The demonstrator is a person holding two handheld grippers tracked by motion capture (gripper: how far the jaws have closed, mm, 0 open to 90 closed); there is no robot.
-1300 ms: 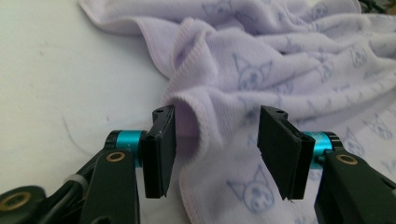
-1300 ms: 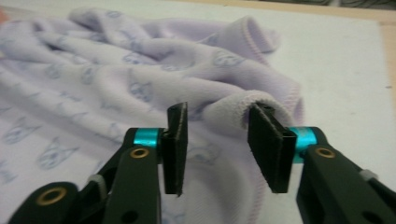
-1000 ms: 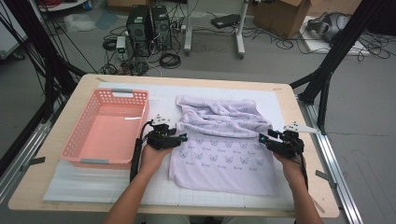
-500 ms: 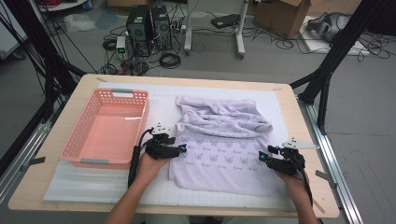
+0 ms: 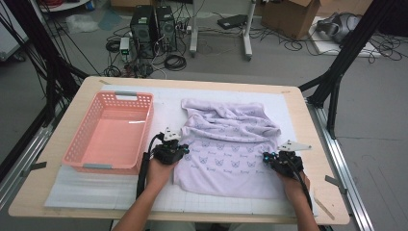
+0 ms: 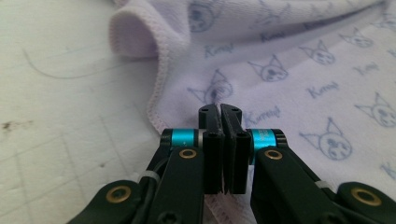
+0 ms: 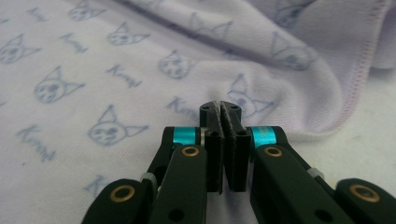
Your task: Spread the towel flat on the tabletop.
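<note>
Jaws of both grippers pinched together over the lilac towel; high view adds a pink basket.

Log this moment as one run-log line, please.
left gripper: shut, at left edge of towel | right gripper: shut, at right edge | basket: beside towel

Table carrying a mat, on which all items lie. Basket at left; cloth to its right, near the middle, its far part bunched in folds, its near part spread flat. Left gripper at the cloth's left edge, between basket and cloth. Right gripper at the cloth's right edge. Behind the table, on the floor: computer towers and cables.
</note>
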